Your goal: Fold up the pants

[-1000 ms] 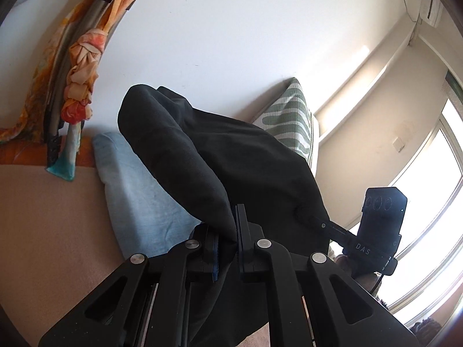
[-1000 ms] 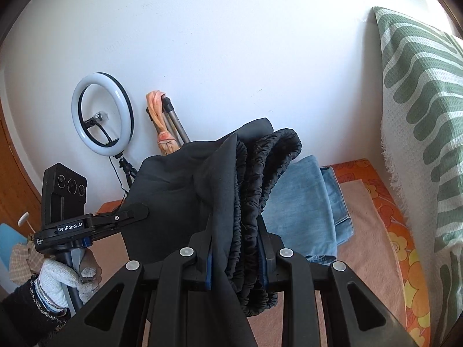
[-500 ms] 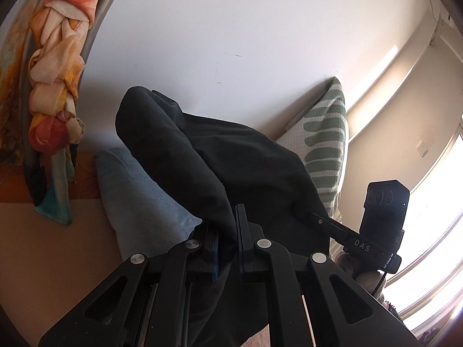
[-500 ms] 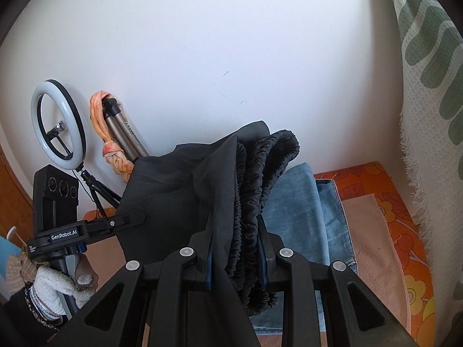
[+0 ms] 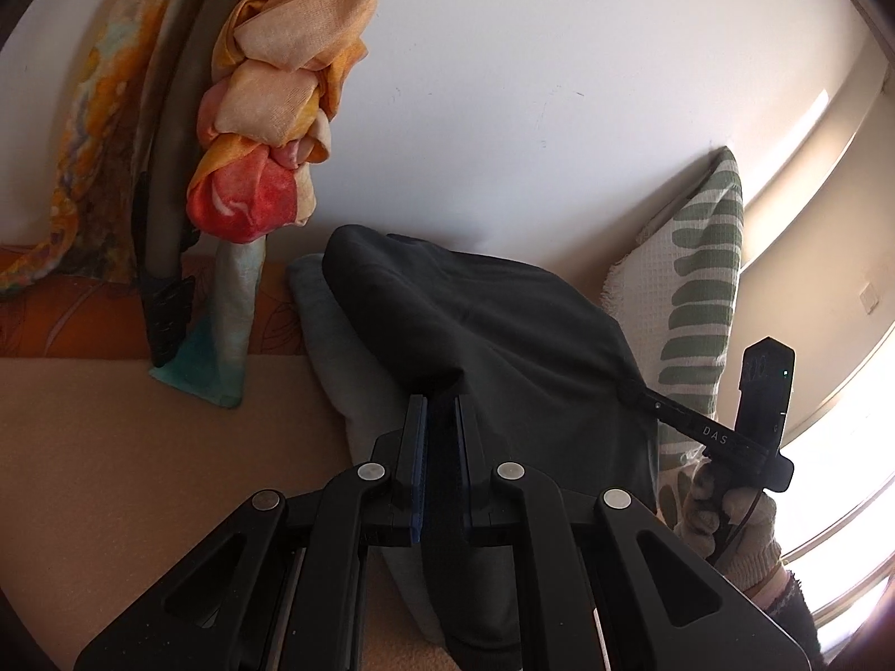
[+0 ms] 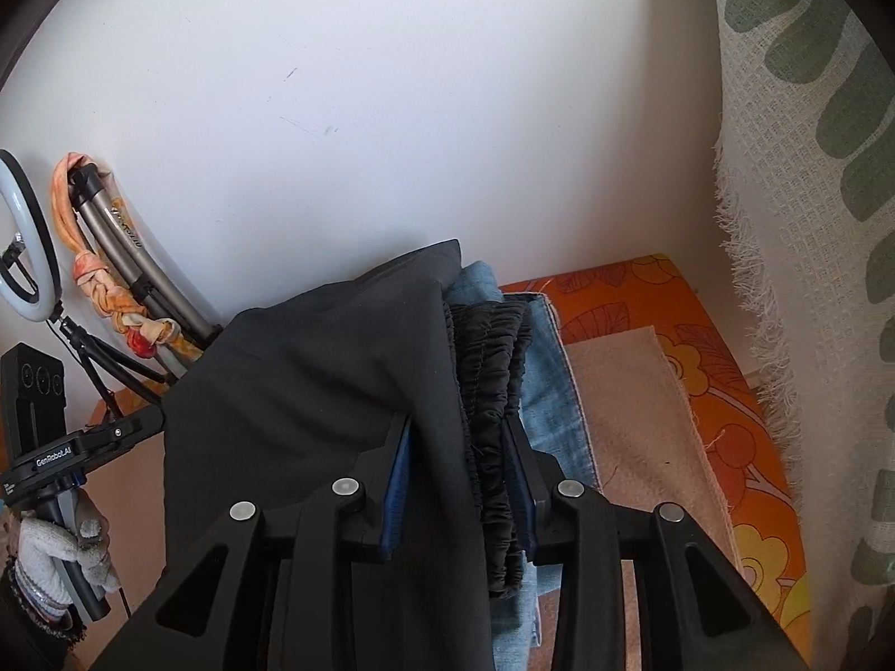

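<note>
black pants held over folded jeans

we see the black pants [image 5: 503, 335] gripped at both ends and draped over a folded pair of blue jeans [image 6: 545, 391] on a tan blanket [image 5: 140, 447] beside a white wall [image 5: 503, 84]. in the left wrist view, the left gripper [image 5: 440, 419] has its blue-padded fingers drawn close together on a fold of the dark cloth; how much fabric sits between them is hard to judge, as the gap is in shadow. in the right wrist view, the right gripper [image 6: 458, 447] clamps the gathered elastic waistband [image 6: 492, 380] together with a smooth layer of the same pants. the jeans show as a pale blue edge [image 5: 335, 358] under the black cloth in the left view.

the other tool appears in each view: the right gripper [image 5: 643, 394] reaches the pants from the right, held by a gloved hand [image 5: 727, 514], and the left gripper [image 6: 151, 422] meets the cloth's left edge, held by a gloved hand [image 6: 61, 553]. a knotted orange scarf [image 5: 268, 112] hangs on a tripod leg [image 5: 168, 179] at left, a ring light [image 6: 25, 235] stands by the wall, and a green-patterned white cushion [image 6: 811, 168] leans at right above an orange floral sheet [image 6: 727, 391].
</note>
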`<state>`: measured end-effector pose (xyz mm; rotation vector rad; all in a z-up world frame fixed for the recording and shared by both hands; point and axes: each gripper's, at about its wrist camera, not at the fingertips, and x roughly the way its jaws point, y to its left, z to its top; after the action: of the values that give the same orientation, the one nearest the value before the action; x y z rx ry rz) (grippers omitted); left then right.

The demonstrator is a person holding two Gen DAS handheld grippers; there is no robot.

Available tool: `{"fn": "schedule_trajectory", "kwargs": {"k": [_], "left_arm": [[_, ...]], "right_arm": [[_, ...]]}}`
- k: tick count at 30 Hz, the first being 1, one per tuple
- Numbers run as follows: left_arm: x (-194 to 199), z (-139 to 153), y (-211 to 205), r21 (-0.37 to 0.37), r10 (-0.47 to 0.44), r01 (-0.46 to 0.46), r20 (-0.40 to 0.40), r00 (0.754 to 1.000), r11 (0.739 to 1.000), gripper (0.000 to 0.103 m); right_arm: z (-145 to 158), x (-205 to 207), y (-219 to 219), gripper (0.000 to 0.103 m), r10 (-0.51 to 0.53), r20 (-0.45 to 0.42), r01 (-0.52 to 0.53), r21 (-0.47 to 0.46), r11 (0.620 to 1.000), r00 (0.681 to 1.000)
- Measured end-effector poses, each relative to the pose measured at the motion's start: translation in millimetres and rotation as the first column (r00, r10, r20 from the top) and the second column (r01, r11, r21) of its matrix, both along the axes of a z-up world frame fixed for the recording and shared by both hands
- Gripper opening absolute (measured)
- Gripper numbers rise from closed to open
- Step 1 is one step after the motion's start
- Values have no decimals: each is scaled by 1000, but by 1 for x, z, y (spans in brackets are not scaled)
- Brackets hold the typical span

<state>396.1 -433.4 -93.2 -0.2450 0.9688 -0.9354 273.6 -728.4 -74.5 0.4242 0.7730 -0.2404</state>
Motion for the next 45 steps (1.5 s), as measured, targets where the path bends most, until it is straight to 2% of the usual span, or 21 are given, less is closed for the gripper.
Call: {"fn": "schedule_trajectory", "kwargs": {"k": [1,6,8,10,14,19,22,26,30,32,36,38,41,43,45], "left_arm": [[-1,-3,1,17,4,-3,-5,1000,1000,8],[-9,-11,10,27,21,-20,-44,999,999,10],[-16,-8,12,31,23,-22,-46,999,999,16],[-23,-5,19,32,25,-23,-46,999,999,19],[-40,7,31,29,26,-25,-35,999,999,33],[-71,30,43,38,-4,3,23,1000,999,50],[-92,42,47,38,-27,25,48,998,999,54],[-118,58,52,58,-53,47,94,994,997,57],[-143,73,66,62,-71,62,147,987,996,62],[-157,80,71,71,-81,69,177,981,995,67],[-182,91,87,83,-93,76,230,969,994,70],[-194,96,94,90,-94,73,255,962,993,77],[-211,101,105,109,-88,57,307,947,992,78],[-222,104,112,128,-84,42,341,936,991,79],[-231,104,117,154,-74,17,370,926,988,81]], "right_arm": [[0,-1,0,39,-18,-13,18,-12,1000,1000],[13,-12,3,41,-71,-34,69,-70,995,997],[20,-20,4,51,-95,-27,93,-75,993,995],[26,-29,8,54,-110,-11,108,-71,992,994],[35,-48,24,62,-112,-4,111,-83,990,994],[46,-74,50,68,-111,13,112,-104,988,994],[55,-89,65,71,-111,18,113,-123,986,994],[66,-111,85,84,-126,29,129,-147,981,992],[73,-128,105,87,-124,44,130,-167,977,991],[75,-137,114,91,-129,49,136,-171,976,990],[78,-152,134,93,-133,56,141,-166,976,990],[79,-159,144,93,-137,62,145,-166,975,989],[81,-171,162,94,-141,73,151,-159,976,987],[81,-176,172,100,-140,81,151,-155,976,987],[81,-183,185,101,-141,92,154,-164,974,986]]}}
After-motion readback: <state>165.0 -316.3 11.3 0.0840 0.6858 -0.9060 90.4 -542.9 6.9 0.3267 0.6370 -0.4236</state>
